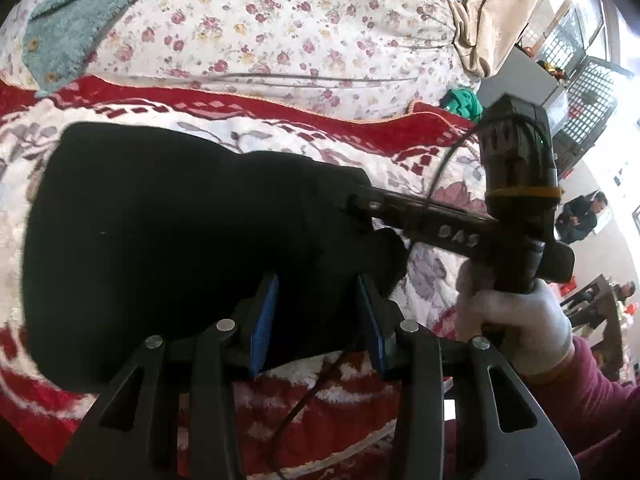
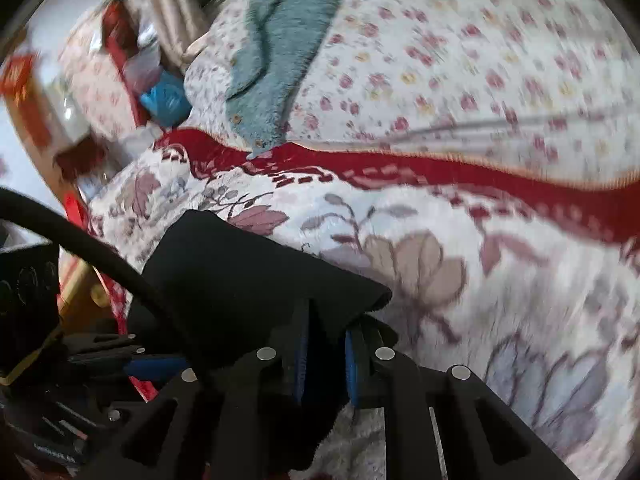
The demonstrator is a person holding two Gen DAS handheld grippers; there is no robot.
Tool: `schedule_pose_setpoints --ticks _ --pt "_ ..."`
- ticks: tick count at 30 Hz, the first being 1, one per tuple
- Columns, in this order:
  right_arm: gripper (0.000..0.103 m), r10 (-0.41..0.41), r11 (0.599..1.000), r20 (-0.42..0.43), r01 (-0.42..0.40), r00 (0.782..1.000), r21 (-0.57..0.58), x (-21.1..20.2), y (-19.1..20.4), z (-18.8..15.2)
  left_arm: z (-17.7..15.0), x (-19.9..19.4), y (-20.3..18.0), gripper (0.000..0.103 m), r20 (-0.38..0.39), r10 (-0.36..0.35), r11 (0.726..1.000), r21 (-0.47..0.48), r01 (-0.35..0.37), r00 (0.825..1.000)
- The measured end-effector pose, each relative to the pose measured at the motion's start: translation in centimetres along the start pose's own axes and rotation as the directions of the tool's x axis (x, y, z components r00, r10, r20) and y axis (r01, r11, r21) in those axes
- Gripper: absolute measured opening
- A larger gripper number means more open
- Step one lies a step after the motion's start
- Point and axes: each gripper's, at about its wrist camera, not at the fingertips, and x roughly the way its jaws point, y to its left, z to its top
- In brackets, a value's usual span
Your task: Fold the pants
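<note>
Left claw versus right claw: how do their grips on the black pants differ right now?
The left claw stands wider, its blue pads straddling a thick bunch of the black pants; the right claw stands narrower, its pads pinching a thinner folded edge. The left wrist view is fairly sharp, the right wrist view blurred. Both claws have pants cloth between their pads, above the red floral blanket.

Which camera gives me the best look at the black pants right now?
The left wrist view: the black pants spread wide and sharp on the red-and-white blanket, the left gripper around their edge. The right wrist view shows only a blurred corner at the right gripper.
</note>
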Motion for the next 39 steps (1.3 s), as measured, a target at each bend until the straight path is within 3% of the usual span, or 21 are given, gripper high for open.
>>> schedule_pose_setpoints --ticks 5,12,14,19,27,33,39 --pt "0.030 0.052 0.992 0.018 -0.054 0.998 0.111 -2.1 -1.4 -0.4 0.5 -1.7 -0.3 0.043 0.024 0.090 0.996 0.013 -0.090 0.996" --pt "0.036 0.119 0.992 0.114 -0.123 0.986 0.027 -5.2 1.4 0.2 1.3 -3.8 0.3 0.043 0.079 0.238 0.971 0.005 -0.239 0.968" --pt "0.045 0.127 0.992 0.124 -0.127 0.984 -0.006 -5.3 2.3 0.2 1.3 -4.1 0.7 0.043 0.084 0.266 0.964 -0.002 -0.266 0.960" --pt "0.046 0.148 0.989 0.116 -0.145 0.982 -0.035 -5.1 4.0 -0.3 1.3 -4.8 1.4 0.043 0.103 0.331 0.943 -0.011 -0.332 0.938" --pt "0.050 0.125 0.991 0.095 -0.119 0.988 -0.064 -4.8 5.4 -1.1 1.1 -5.4 3.7 0.043 0.089 0.333 0.941 -0.087 -0.326 0.939" --pt "0.050 0.137 0.991 0.099 -0.135 0.986 -0.025 -4.7 4.6 -1.2 0.8 -5.6 4.7 0.043 0.084 0.342 0.936 -0.117 -0.331 0.936" --pt "0.052 0.112 0.994 0.099 -0.109 0.989 -0.028 -4.8 4.4 -1.5 0.7 -6.3 6.2 0.043 0.092 0.298 0.944 -0.174 -0.280 0.950"
